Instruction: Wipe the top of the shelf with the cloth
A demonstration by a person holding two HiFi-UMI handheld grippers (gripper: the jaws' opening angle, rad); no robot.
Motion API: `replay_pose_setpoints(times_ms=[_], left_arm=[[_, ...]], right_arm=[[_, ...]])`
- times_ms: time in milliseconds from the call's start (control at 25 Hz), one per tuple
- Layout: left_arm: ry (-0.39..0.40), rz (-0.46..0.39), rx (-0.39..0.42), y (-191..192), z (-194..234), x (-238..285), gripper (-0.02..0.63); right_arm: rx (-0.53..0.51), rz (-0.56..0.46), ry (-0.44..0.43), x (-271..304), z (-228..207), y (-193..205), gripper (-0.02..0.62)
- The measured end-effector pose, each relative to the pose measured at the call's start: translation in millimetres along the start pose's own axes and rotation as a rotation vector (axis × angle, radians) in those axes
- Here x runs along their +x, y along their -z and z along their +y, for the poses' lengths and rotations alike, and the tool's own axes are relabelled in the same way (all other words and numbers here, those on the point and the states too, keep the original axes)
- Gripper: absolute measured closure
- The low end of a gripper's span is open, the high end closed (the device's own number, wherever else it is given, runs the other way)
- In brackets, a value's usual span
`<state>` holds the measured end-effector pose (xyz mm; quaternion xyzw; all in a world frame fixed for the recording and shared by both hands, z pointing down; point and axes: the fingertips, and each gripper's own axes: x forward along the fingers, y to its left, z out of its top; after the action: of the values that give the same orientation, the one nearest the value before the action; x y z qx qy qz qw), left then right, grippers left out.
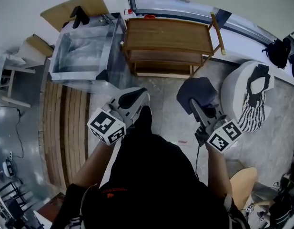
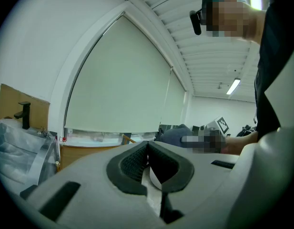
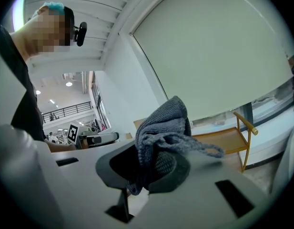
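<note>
A wooden shelf (image 1: pixel 168 35) with a bare top board stands against the window wall, ahead of both grippers. The dark grey knitted cloth (image 1: pixel 198 90) is bunched up and clamped in my right gripper (image 1: pixel 194 105), which is held above the floor short of the shelf's right front corner. In the right gripper view the cloth (image 3: pixel 166 123) spills up over the jaws of the right gripper (image 3: pixel 149 163), with the shelf (image 3: pixel 223 140) beyond. My left gripper (image 1: pixel 137 98) hovers left of the right one, its pads (image 2: pixel 137 161) meeting with nothing between them. The shelf (image 2: pixel 89 151) lies low behind it.
A plastic-wrapped cabinet (image 1: pixel 82 51) with a black tap (image 1: pixel 80 15) stands left of the shelf. A white seat with a black-and-white cover (image 1: pixel 249 97) is at the right. Wooden slats (image 1: pixel 65 128) run along the floor at the left. A black bag (image 1: pixel 280 51) lies far right.
</note>
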<state>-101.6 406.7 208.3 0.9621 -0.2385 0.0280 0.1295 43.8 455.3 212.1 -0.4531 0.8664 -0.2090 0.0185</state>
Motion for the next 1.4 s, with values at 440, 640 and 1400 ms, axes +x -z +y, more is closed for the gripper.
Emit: replay_pose_setpoints(times_ms=[440, 640, 1400], left_arm=[[0.043, 0.038, 0.011, -17.8, 130.0, 72.6, 0.586], [0.064, 0.07, 0.02, -24.4, 193.6, 102.0, 0.586], [0.051, 0.085, -0.03, -50.1, 345.0, 167.1, 0.586]], right_arm=[[0.036, 0.068, 0.027, 130.0, -73.8, -34.8, 0.549], [0.062, 0.097, 0.032, 196.9, -109.4, -52.7, 0.549], [0.034, 0.188, 0.041, 355.5, -193.2, -73.8, 0.549]])
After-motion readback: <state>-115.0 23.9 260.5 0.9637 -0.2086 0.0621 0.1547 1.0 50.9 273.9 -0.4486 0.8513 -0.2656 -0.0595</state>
